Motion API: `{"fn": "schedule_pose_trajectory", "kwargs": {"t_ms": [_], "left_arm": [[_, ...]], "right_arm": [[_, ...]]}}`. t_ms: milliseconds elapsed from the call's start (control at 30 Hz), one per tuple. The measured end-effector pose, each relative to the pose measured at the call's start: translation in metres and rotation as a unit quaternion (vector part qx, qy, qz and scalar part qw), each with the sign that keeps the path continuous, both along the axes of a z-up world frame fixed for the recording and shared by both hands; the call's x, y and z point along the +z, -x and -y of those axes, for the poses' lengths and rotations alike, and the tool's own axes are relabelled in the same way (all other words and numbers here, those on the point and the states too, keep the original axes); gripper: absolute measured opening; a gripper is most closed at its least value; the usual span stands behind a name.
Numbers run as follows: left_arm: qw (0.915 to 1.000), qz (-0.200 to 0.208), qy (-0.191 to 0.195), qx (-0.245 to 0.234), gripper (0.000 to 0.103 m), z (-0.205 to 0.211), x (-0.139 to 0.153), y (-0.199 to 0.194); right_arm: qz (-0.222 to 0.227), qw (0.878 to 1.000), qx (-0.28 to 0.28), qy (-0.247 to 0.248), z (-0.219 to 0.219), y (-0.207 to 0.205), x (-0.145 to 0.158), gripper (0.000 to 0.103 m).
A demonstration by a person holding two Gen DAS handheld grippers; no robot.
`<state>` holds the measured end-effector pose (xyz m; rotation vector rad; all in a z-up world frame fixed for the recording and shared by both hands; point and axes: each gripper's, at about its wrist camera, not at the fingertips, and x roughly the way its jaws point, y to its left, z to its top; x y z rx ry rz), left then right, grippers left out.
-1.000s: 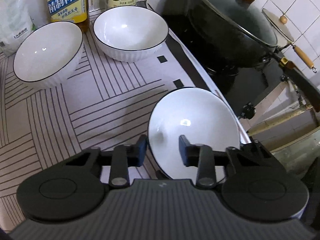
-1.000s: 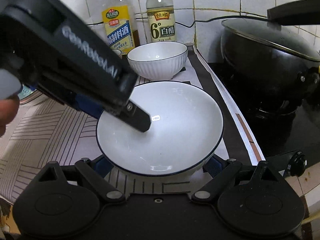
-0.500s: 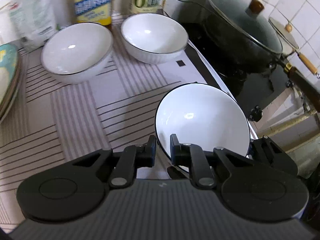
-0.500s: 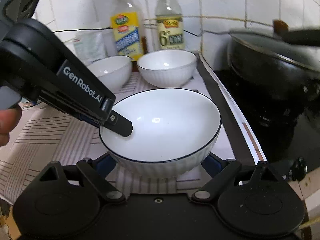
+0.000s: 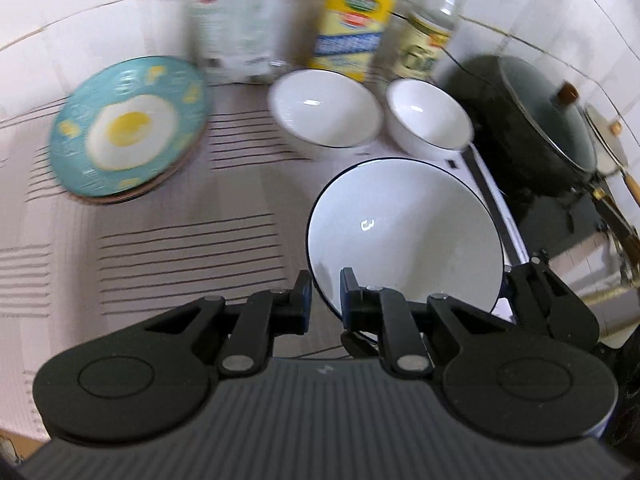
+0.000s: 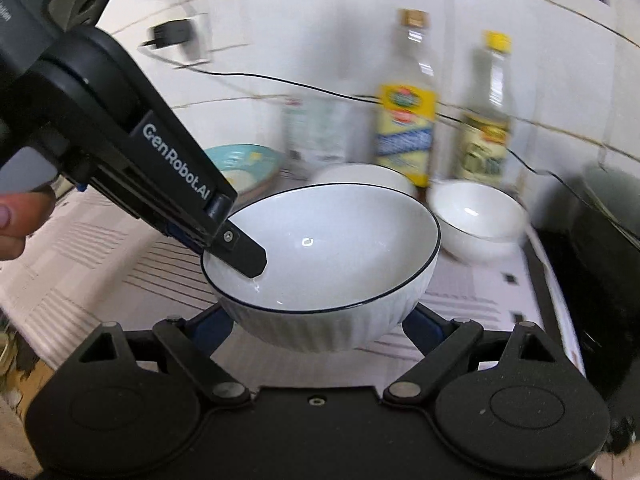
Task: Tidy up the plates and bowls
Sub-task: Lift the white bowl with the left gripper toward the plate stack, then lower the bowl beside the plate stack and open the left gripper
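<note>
A white bowl with a dark rim [image 5: 404, 236] hangs tilted above the striped mat. My left gripper [image 5: 325, 286] is shut on its near-left rim, one finger inside and one outside; the right wrist view shows it as the black tool [image 6: 244, 256] reaching in from the left. My right gripper [image 6: 316, 328] straddles the same bowl [image 6: 332, 248] low down, blue pads against its ribbed wall on both sides. Two more white bowls [image 5: 324, 116] [image 5: 428, 120] stand at the back. A teal plate with a fried-egg print [image 5: 128, 128] tops a small stack at the left.
Two bottles [image 5: 352, 20] [image 5: 428, 36] and a pale bag [image 5: 236, 32] stand along the tiled wall behind the bowls. A black wok with a glass lid [image 5: 540, 120] sits on the dark stove at the right. A cable [image 6: 304, 84] runs along the wall. A person's fingers [image 6: 16, 216] show at the left.
The left jaws closed onto the bowl's rim. Both grippers then lifted the bowl off the mat and carried it leftward, bringing the teal plate stack into view.
</note>
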<state>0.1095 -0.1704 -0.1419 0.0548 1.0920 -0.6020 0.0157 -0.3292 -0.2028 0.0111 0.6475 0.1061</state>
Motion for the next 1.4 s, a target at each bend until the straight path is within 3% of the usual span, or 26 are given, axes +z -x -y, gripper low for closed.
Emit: {"fn": "schedule_pose_trajectory", "kwargs": {"t_ms": [367,600,900,1400], "left_arm": [[0.996,0.002,-0.037,0.081,0.013,-0.087,-0.009,-0.015],[0.9923,-0.007,-0.062,0.107,0.013,-0.119,-0.024,-0.028],[0.9872,-0.026,-0.089,0.129,0.015,-0.145,-0.055,-0.039],[0.9855,-0.038,-0.074,0.148,0.016,-0.156,-0.071,-0.051]], "right_arm": [[-0.007,0.996,0.092,-0.017,-0.081,-0.027,-0.005,0.094],[-0.019,0.99,0.134,-0.029,-0.122,-0.048,-0.018,0.094],[-0.033,0.984,0.173,0.009,-0.158,-0.064,-0.039,0.094],[-0.03,0.979,0.194,0.048,-0.178,-0.086,-0.061,0.094]]}}
